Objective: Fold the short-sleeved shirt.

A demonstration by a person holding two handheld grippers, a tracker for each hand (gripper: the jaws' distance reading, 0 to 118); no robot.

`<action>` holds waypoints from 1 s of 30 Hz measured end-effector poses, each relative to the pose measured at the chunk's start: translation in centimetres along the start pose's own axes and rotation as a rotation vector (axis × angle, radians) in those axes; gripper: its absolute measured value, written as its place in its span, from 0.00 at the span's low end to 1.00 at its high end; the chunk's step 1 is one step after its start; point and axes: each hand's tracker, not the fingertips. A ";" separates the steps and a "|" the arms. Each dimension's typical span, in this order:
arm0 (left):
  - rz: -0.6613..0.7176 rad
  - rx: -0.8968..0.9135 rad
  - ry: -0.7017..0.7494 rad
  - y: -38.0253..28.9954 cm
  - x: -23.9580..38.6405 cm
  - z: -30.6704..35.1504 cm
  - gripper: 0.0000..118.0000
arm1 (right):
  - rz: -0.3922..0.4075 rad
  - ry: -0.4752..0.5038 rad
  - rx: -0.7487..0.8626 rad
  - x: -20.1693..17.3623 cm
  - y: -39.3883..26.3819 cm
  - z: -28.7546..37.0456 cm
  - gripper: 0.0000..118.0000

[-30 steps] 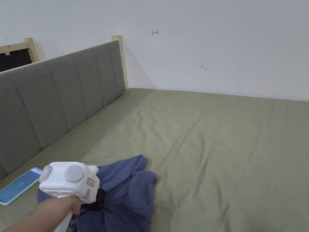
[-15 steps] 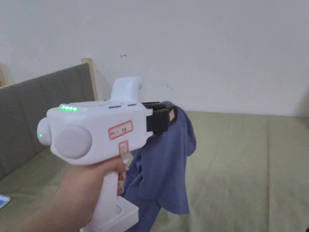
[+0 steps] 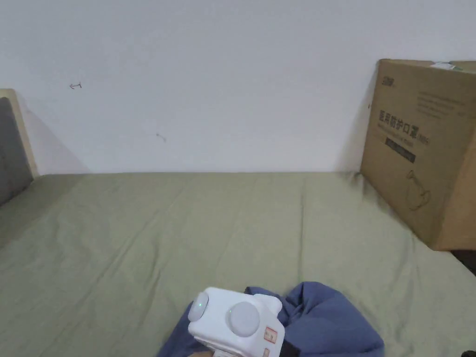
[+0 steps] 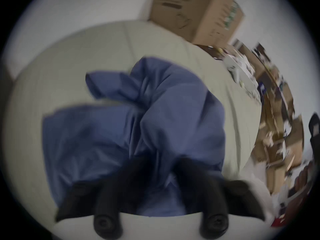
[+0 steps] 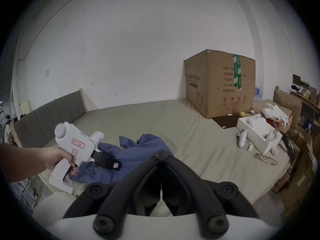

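Observation:
The blue short-sleeved shirt [image 5: 138,150] lies crumpled on the olive bed sheet [image 3: 232,223], near the front edge. A hand holds my left gripper [image 5: 114,164] low over the shirt's near left part. In the blurred left gripper view, bunched blue cloth [image 4: 155,122] runs in between the two black jaws, which look closed on it. The head view has the shirt [image 3: 334,325] at the bottom, beside the left gripper [image 3: 288,349]. My right gripper [image 5: 161,151] hovers in front of the shirt, jaws together, holding nothing.
A large cardboard box [image 5: 220,84] stands on the bed at the far right against the wall. A white tray [image 5: 258,134] with controllers and a pair of glasses [image 5: 265,159] lie on the right. A grey headboard [image 5: 50,120] borders the left.
Half a second ago the left gripper held the shirt up in the air; now shirt and gripper are down on the bed. The head camera has turned right.

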 end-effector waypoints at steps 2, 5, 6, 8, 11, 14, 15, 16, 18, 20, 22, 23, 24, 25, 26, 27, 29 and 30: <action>0.025 0.033 0.019 -0.7 -1.3 0.9 1.00 | 0.011 0.002 -0.024 0.1 -0.8 -0.6 0.00; 0.018 0.275 0.037 -1.2 -1.7 8.0 0.88 | 0.005 -0.002 -0.054 -0.1 -1.5 -1.3 0.00; 0.012 0.365 0.062 -1.9 -1.7 10.7 0.89 | -0.007 0.005 -0.057 -0.3 -1.5 -1.4 0.00; -0.001 0.623 0.094 -4.8 -0.8 16.2 0.93 | -0.030 0.021 -0.043 -0.8 -1.5 -1.5 0.00; -0.017 0.936 0.165 -11.2 -0.1 21.7 0.92 | -0.031 0.022 0.035 -2.0 -1.5 -1.1 0.00; -0.018 1.108 0.329 -17.4 1.4 23.0 0.64 | -0.020 -0.097 0.248 -3.5 -2.3 0.9 0.00; -0.017 1.080 0.359 -18.8 1.7 23.2 0.31 | -0.023 -0.104 0.297 -3.7 -2.4 1.5 0.00; -0.044 1.070 0.402 -19.8 1.9 22.7 0.00 | -0.022 -0.109 0.333 -4.0 -2.5 2.0 0.00; -0.054 1.044 0.513 -22.1 2.5 21.8 0.00 | -0.011 -0.122 0.347 -4.5 -2.7 2.5 0.00; -0.068 1.066 0.470 -23.3 2.3 21.3 0.00 | -0.004 -0.105 0.335 -4.8 -2.6 2.4 0.00; -0.069 1.047 0.526 -23.9 3.0 20.7 0.00 | 0.001 -0.099 0.321 -5.0 -2.4 2.1 0.00; -0.066 1.050 0.526 -24.1 3.2 20.7 0.00 | -0.003 -0.097 0.314 -5.0 -2.4 2.1 0.00; -0.067 1.058 0.526 -23.7 3.1 21.3 0.00 | -0.011 -0.092 0.310 -5.1 -2.4 2.2 0.00; -0.074 1.067 0.533 -23.5 3.3 21.4 0.00 | -0.019 -0.087 0.306 -5.0 -2.3 2.1 0.00; -0.083 1.075 0.538 -23.4 3.5 21.4 0.00 | -0.023 -0.085 0.303 -5.0 -2.3 2.1 0.00; -0.088 1.078 0.538 -23.3 3.6 21.5 0.00 | -0.023 -0.084 0.301 -5.1 -2.3 2.1 0.00; -0.082 1.092 0.516 -23.0 3.5 21.8 0.00 | -0.018 -0.083 0.297 -5.2 -2.2 2.1 0.00; -0.071 1.092 0.508 -23.0 3.6 21.7 0.00 | -0.016 -0.083 0.296 -5.3 -2.2 2.0 0.00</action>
